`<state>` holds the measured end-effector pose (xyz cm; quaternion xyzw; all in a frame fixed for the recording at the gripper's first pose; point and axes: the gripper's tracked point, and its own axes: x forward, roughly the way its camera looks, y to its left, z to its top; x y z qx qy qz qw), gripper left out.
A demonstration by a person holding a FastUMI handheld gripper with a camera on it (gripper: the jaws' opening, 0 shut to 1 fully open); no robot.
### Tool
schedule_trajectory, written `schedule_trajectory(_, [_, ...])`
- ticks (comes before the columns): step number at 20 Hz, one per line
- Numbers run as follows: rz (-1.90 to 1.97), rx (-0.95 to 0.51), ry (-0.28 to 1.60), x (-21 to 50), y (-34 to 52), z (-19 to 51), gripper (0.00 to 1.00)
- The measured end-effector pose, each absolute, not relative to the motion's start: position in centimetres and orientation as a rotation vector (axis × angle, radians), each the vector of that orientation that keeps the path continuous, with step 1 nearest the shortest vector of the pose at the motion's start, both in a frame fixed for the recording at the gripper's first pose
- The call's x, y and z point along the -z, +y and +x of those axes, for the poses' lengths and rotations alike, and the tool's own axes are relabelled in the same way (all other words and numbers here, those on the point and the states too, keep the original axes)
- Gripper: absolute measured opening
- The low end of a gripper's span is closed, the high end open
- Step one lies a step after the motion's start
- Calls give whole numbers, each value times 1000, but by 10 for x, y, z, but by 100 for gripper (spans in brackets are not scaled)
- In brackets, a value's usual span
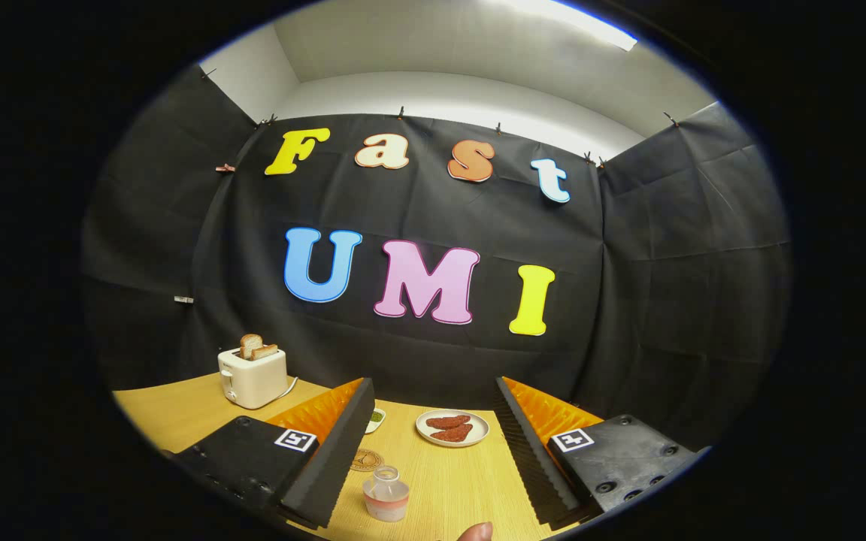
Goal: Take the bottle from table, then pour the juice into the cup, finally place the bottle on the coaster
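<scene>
Gripper view looked forward along the claw [433, 421], whose two fingers stood wide apart and held nothing. Between the fingers, low over the wooden bench [463, 481], stood a small clear bottle [386, 494] with pinkish juice in its lower part, closer to the left finger and clear of both. Just beyond the bottle lay a round coaster [366, 459], partly hidden by the left finger. Farther on, toward the bench's far edge, sat a white plate [452, 428] carrying reddish pieces, and beside the left finger's tip a small dish [376, 418] with something green. A white toaster [252, 376] with bread slices stood near the far left corner. A fingertip [476, 533] showed at the near edge.
</scene>
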<state>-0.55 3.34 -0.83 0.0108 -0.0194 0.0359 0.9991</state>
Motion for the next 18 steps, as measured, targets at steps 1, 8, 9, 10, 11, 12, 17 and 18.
schedule_trajectory(1, [25,-81,-44,13,37,-7,97])
schedule_trajectory(8, [13,-146,-91,58,68,-19,97])
schedule_trajectory(9, [30,-152,-76,69,74,-19,97])
schedule_trajectory(10, [47,-155,-61,80,79,-18,97])
schedule_trajectory(11, [58,-151,-48,91,82,-17,97])
schedule_trajectory(12, [64,-149,-39,100,84,-16,97])
schedule_trajectory(17, [84,-117,31,165,90,-9,97])
schedule_trajectory(18, [89,-108,44,178,91,-6,97])
